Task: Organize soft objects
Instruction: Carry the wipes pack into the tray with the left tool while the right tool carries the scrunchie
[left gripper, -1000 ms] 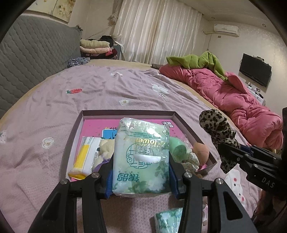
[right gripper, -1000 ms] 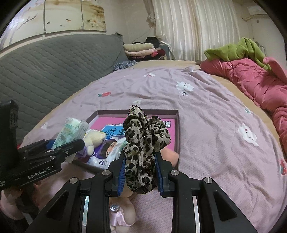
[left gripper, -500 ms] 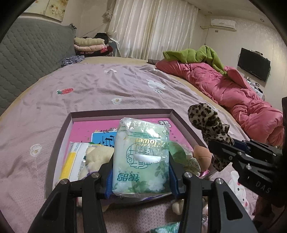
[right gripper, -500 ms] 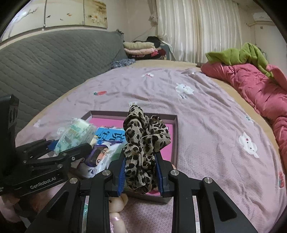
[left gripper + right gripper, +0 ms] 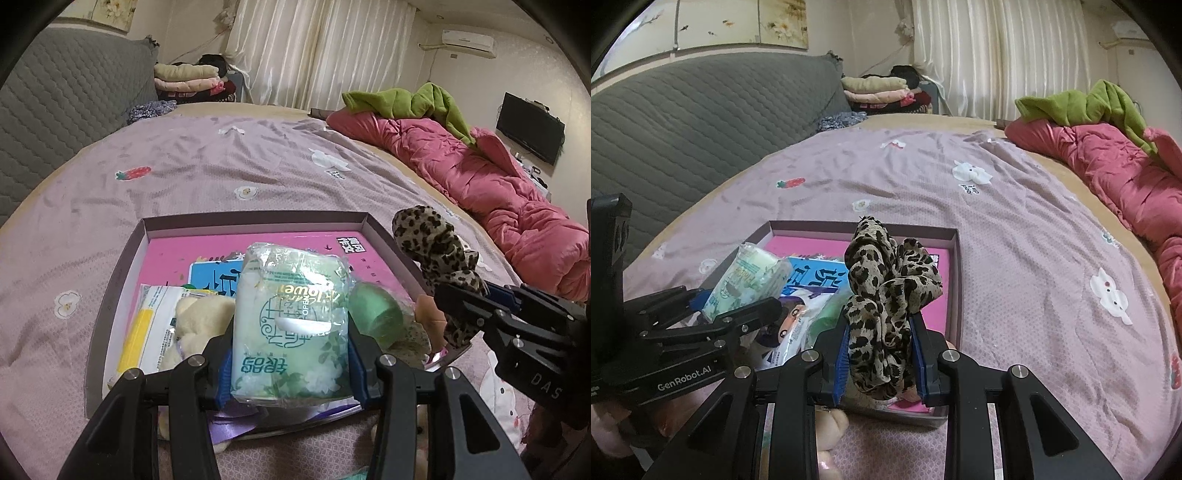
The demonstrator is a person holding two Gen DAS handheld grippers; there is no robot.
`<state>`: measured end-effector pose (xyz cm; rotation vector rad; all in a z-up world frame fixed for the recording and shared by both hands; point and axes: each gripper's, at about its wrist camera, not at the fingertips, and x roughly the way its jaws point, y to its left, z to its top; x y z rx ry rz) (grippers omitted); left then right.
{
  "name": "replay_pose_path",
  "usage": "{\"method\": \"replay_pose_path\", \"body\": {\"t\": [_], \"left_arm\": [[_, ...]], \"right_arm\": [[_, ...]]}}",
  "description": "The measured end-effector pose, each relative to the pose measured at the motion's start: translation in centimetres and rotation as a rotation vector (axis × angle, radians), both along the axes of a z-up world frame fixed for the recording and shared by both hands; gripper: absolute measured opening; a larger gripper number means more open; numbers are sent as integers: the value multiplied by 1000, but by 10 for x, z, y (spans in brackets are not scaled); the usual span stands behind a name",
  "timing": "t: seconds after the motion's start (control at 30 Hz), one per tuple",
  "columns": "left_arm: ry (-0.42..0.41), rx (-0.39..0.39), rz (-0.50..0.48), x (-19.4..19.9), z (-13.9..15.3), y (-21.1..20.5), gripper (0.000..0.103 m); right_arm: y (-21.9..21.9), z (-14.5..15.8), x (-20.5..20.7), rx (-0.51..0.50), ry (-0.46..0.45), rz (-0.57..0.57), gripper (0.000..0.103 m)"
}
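My left gripper (image 5: 290, 363) is shut on a green tissue pack (image 5: 291, 321), held over the near part of a shallow pink-floored tray (image 5: 255, 219) on the bed. My right gripper (image 5: 881, 363) is shut on a leopard-print scrunchie (image 5: 886, 295), above the tray's near right corner (image 5: 955, 280). Each gripper shows in the other's view: the right gripper (image 5: 469, 295) with the scrunchie (image 5: 432, 243), the left gripper (image 5: 738, 314) with the pack (image 5: 746, 277). Inside the tray lie a cream plush toy (image 5: 199, 317), a yellow-edged packet (image 5: 147, 325), a blue packet (image 5: 214, 273) and a green soft item (image 5: 373, 314).
The bed has a mauve printed sheet (image 5: 207, 162). A pink quilt (image 5: 498, 192) with a green garment (image 5: 406, 99) runs along the right side. A grey padded headboard (image 5: 694, 118) and folded clothes (image 5: 879, 88) stand behind. A pink doll (image 5: 827, 432) lies near the tray's front edge.
Both grippers have moved forward and slightly down over the tray, each keeping its hold; the tray now lies closer beneath them.
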<state>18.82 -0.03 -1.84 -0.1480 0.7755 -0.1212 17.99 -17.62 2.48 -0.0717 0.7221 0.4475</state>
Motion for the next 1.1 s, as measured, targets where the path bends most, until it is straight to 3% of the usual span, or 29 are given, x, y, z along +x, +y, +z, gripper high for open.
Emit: {"method": "replay_pose_path", "body": {"t": [0.6, 1.1], "left_arm": [[20, -2, -31, 10, -10, -4, 49], [56, 20, -54, 16, -18, -10, 49]], "right_arm": [[-4, -7, 7, -10, 33, -36, 29], [9, -25, 7, -61, 93, 15, 32]]}}
